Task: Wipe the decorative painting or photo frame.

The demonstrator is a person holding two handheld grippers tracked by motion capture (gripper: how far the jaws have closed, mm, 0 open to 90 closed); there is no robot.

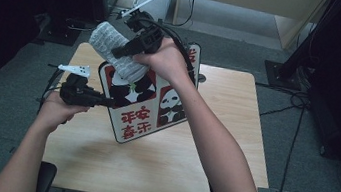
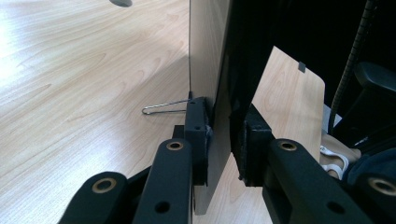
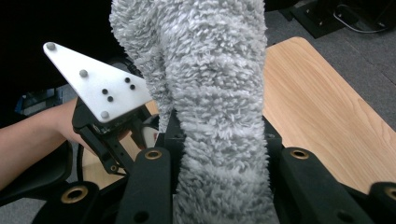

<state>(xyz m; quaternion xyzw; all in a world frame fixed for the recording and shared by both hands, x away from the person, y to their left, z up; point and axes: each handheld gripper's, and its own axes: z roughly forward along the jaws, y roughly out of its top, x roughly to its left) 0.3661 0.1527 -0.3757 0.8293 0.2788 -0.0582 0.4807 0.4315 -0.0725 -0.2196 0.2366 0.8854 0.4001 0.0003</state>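
Seen from above: a person at a light wooden table works a hand-held gripper in each hand, forearms entering from the bottom of the frame.
Sign board: a white board with a dark border, panda pictures and red characters, held tilted just above the table at centre frame, its lower corner pointing toward the bottom edge.
Left hand-held gripper: at middle left of the high view, the left hand-held gripper is clenched on the board's left edge; in the left gripper view the board stands edge-on, rising from between the two black pads that press on it from either side.
Right hand-held gripper: at upper centre of the high view, the right hand-held gripper is clamped on a fluffy grey cloth.
Cloth: bunched into a roll, it lies against the board's upper left corner; in the right gripper view the cloth rises from between the jaws to the top of the frame.
Contact: the cloth appears to touch the board's face, though the hand hides part of the meeting point.
Wire clip: a thin metal loop shows at centre left of the left gripper view, beside the board's edge; whether it is fixed to the board cannot be told.
Plate: the left gripper's white three-cornered plate shows at upper left of the right gripper view.
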